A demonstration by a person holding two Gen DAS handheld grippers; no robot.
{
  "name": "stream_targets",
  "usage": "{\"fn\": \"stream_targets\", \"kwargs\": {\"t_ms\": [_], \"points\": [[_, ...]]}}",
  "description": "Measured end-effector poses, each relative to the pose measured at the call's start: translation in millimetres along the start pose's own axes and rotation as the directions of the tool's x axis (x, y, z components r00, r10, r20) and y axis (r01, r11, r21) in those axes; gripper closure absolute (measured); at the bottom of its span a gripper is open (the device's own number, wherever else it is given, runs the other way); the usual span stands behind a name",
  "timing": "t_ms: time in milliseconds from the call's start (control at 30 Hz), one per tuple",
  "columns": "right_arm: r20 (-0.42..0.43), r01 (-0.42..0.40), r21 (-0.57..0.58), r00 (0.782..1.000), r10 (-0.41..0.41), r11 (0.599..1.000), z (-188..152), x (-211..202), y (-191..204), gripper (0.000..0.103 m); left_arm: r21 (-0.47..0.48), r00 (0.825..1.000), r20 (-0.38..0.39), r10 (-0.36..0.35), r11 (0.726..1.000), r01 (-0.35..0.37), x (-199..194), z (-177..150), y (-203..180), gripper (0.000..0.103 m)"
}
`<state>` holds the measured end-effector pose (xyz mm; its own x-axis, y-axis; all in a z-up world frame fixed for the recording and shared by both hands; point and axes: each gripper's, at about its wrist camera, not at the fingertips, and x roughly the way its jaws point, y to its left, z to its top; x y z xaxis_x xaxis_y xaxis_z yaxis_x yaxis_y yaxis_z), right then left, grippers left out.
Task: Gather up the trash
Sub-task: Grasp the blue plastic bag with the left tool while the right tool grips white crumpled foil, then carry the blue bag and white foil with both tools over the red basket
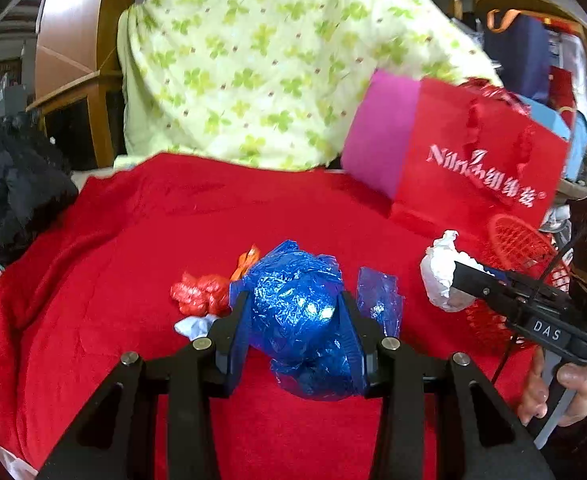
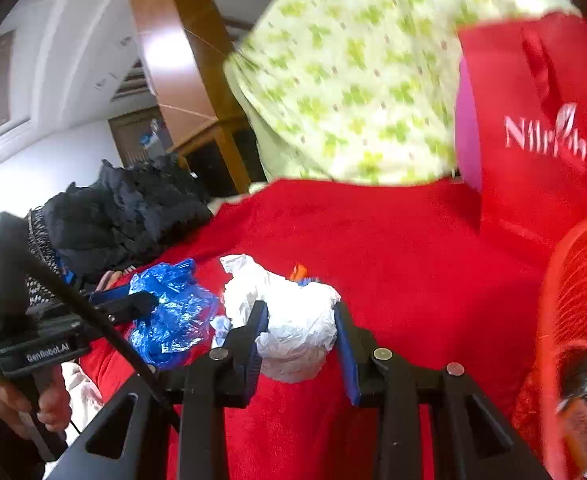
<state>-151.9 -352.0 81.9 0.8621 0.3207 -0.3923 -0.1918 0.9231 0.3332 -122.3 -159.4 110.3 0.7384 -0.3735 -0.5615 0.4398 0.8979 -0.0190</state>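
A paper bag (image 1: 473, 160) stands on the blanket (image 1: 133, 240), a mesh basket (image 1: 521, 248) before it.

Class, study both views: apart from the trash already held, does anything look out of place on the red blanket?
Yes. Crumpled red plastic, an orange scrap, a pale wad and a blue plastic piece lie loose on the red blanket.

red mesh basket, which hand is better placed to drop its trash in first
Right, likely. The right tool, shut on the white crumpled wad, has the red mesh basket right beside it. The left tool, holding the blue plastic wad, sits farther from the basket, with the right tool between them.
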Motion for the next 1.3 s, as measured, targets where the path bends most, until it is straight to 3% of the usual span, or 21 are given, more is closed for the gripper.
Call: {"fn": "stream_targets", "kwargs": {"t_ms": [233, 500, 1300], "points": [[0.137, -0.009, -0.007, 0.991, 0.01, 1.0, 2, -67, -4, 0.068, 0.045, 0.998, 0.064, 0.031, 0.998, -0.034, -27, 10, -31, 0.059], [0.221, 0.028, 0.035, 0.975, -0.035, 0.999, -6, -117, -31, 0.068, 0.101, 0.993, 0.101, 0.064, 0.992, -0.075, -39, 19, -72, 0.059], [0.318, 0.059, 0.143, 0.942, -0.102, 0.988, -8, -165, -71, 0.068, 0.185, 0.996, 0.093, 0.009, 0.982, -0.026, -38, 31, -143, 0.058]]}}
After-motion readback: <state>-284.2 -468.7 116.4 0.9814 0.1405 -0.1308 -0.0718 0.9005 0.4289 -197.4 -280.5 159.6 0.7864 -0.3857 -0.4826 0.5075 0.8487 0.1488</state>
